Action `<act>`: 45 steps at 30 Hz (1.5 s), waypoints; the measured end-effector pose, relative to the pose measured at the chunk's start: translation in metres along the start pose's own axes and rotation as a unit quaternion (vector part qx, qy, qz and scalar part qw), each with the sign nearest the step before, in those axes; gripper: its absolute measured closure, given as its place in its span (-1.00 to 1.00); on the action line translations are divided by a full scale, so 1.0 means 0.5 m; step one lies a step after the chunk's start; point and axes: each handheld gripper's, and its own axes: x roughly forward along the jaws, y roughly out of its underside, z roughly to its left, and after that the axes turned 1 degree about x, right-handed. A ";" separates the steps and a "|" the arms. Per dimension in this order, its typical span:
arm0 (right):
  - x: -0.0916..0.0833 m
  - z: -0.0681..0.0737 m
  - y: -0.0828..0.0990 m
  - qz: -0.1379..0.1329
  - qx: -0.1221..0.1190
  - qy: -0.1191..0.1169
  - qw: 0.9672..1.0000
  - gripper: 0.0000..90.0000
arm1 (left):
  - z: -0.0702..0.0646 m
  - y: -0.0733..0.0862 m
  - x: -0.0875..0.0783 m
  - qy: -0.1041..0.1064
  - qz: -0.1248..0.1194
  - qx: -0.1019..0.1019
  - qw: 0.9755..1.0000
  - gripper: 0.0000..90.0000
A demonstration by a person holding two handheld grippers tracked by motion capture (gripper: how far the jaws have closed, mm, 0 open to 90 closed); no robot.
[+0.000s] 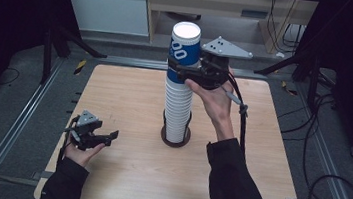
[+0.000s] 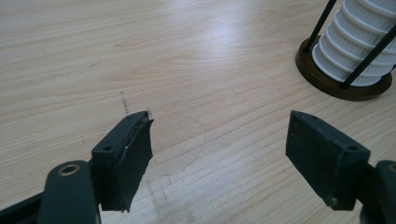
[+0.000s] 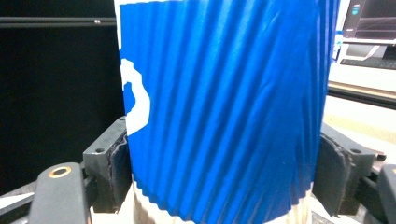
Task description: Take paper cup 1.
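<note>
A tall stack of white ribbed paper cups (image 1: pixel 177 109) stands in a dark round holder (image 1: pixel 175 138) at the table's middle. On top sits a blue ribbed cup (image 1: pixel 185 47) with white lettering. My right gripper (image 1: pixel 180 71) reaches in from the right and is shut on this blue cup near its lower edge. In the right gripper view the blue cup (image 3: pixel 219 107) is pressed between both pads (image 3: pixel 116 172). My left gripper (image 1: pixel 109 136) rests low at the front left, open and holding nothing. The left gripper view has the holder (image 2: pixel 327 81) and the lowest cups (image 2: pixel 359 46) at upper right.
The light wooden table (image 1: pixel 120 173) has metal rails on the floor to both sides. Black cables trail across the floor at the right (image 1: pixel 325 187). Thin black rods (image 2: pixel 369 58) of the holder rise along the stack. Cabinets stand behind the table.
</note>
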 end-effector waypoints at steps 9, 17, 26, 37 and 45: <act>-0.014 -0.005 -0.040 -0.020 -0.002 0.004 1.000 -0.55 | 0.000 0.000 -0.001 0.000 -0.002 -0.001 1.000 -0.51; -0.040 -0.006 -0.067 -0.040 -0.009 0.007 0.999 -0.55 | 0.000 0.000 -0.002 0.000 -0.002 -0.002 1.000 -0.51; -0.094 -0.025 -0.061 -0.037 -0.021 0.031 0.999 -0.55 | -0.003 -0.003 -0.004 0.001 -0.004 0.001 1.000 -0.51; -0.173 -0.065 -0.008 -0.024 -0.016 0.059 0.998 -0.55 | -0.013 -0.005 -0.004 0.005 -0.004 0.007 1.000 -0.51; -0.197 -0.080 0.058 -0.001 -0.011 0.064 0.998 -0.55 | -0.017 -0.006 -0.005 0.007 -0.003 0.010 1.000 -0.52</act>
